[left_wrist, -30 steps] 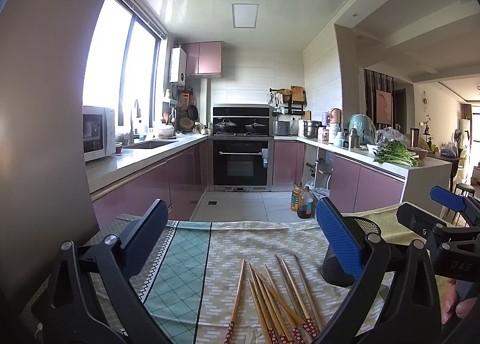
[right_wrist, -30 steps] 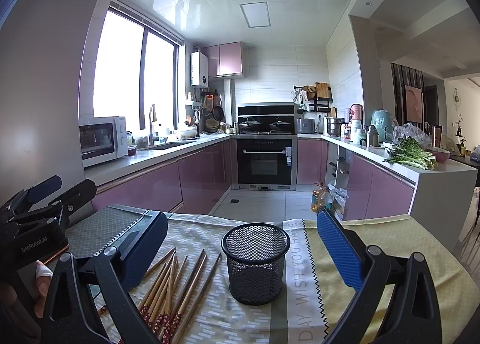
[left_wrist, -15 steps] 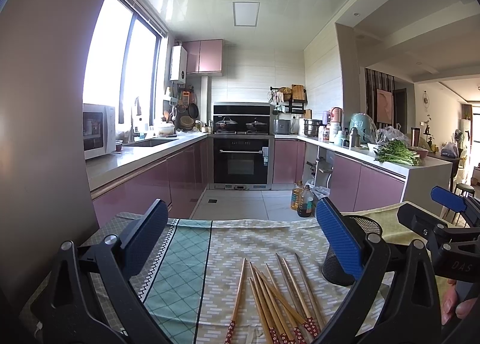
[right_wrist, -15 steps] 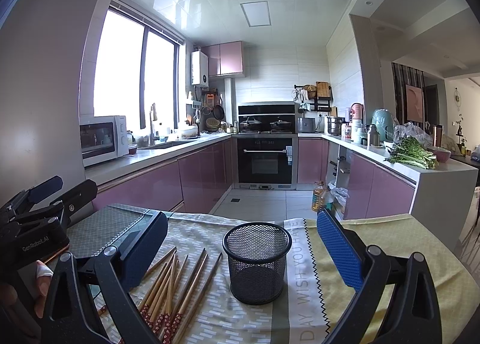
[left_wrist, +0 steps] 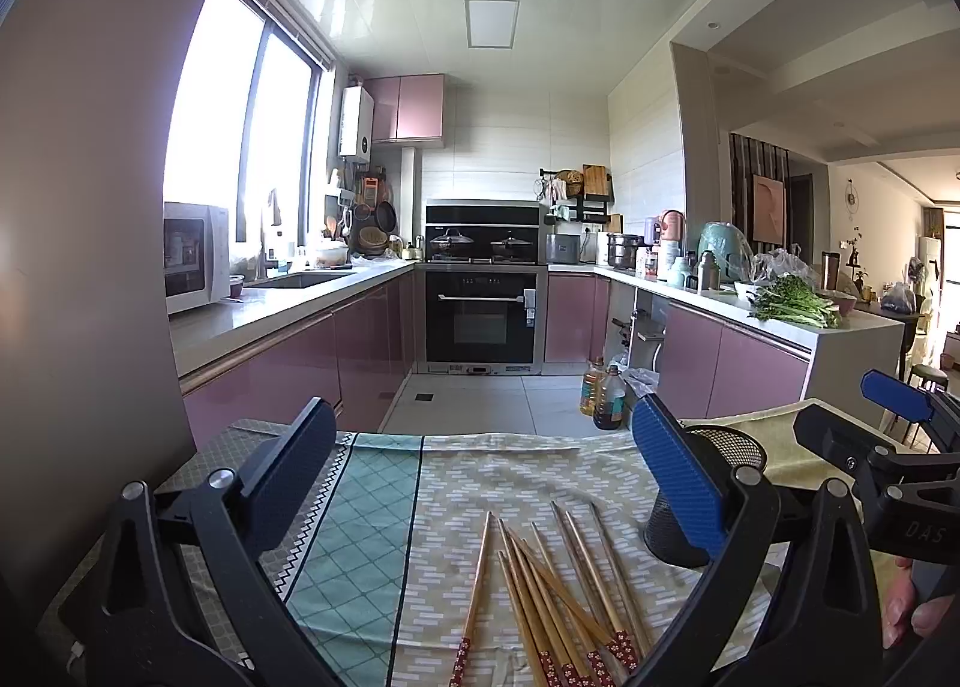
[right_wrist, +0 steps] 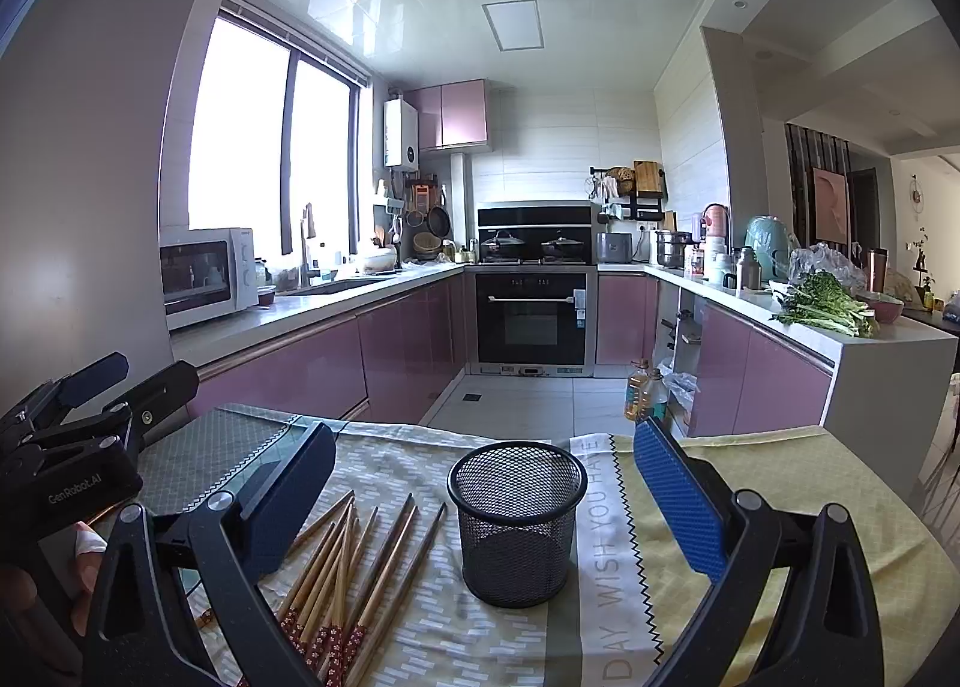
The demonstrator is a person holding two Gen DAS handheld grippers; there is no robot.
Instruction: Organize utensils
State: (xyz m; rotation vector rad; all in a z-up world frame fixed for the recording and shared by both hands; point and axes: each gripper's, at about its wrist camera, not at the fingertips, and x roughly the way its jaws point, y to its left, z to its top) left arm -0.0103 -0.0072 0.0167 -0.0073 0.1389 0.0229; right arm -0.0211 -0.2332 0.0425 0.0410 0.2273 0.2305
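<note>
Kitchen behind, pink cabinets and oven at frame centre; patterned cloths cover the surface (right_wrist: pixel 780 495) I work over.

Change over the last second: next to none. Both views sit almost as they did, a faint drift only; chopsticks and holder lie where they lay. My reading: I am paused before the first pick, nothing sorted yet.

Left gripper (left_wrist: pixel 480 483): jaws spread wide, nothing between them, hovering above the chopsticks (left_wrist: pixel 552 585), which fan out on the cloth in the lower centre of the left view. In the right view the same bundle (right_wrist: pixel 354 567) lies lower left, just beside the mesh holder (right_wrist: pixel 517 519).

Right gripper (right_wrist: pixel 480 495): jaws spread wide too, empty, framing the holder at frame centre. Holder stands upright and looks empty. In the left view the holder (left_wrist: pixel 735 447) shows at right, mostly behind my blue pad.

Hard to make out:
- Chopstick decorated ends run off the bottom edge in both views; several sticks cross and overlap, so no firm count.
- Holder's base in the left view is hidden by the finger.
- My hands show only as slivers at the frame edges.
- Cloth lettering is partly cut off.
</note>
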